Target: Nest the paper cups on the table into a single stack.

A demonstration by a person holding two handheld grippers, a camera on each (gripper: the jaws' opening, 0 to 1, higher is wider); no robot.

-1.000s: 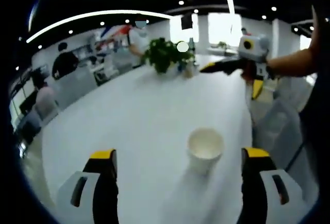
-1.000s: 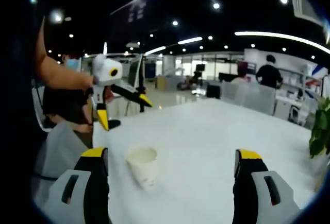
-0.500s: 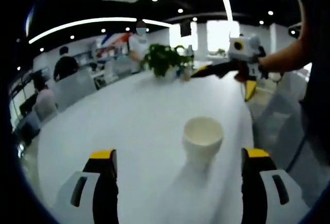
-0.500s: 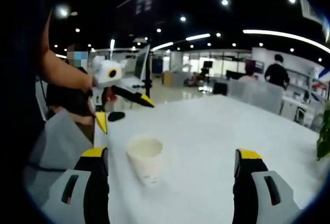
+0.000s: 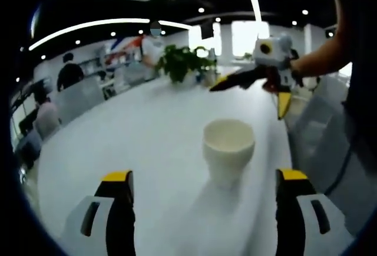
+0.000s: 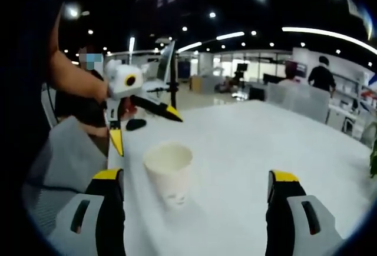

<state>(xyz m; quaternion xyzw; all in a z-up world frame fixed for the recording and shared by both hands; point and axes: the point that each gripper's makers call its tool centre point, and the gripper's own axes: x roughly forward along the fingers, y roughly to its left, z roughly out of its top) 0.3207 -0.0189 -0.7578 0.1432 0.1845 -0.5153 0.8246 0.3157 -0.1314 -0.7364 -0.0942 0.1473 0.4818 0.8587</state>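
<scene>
Both tools closer to paper cup | upright, mouth up | both tools' jaws apart

the left gripper view is taken low over the white surface, looking along it toward a potted plant at the far end. the right gripper view is taken equally low, facing roughly the opposite way. a paper cup is seen close in both views, and the opposite gripper is seen beyond it in each: right gripper, left gripper.
</scene>
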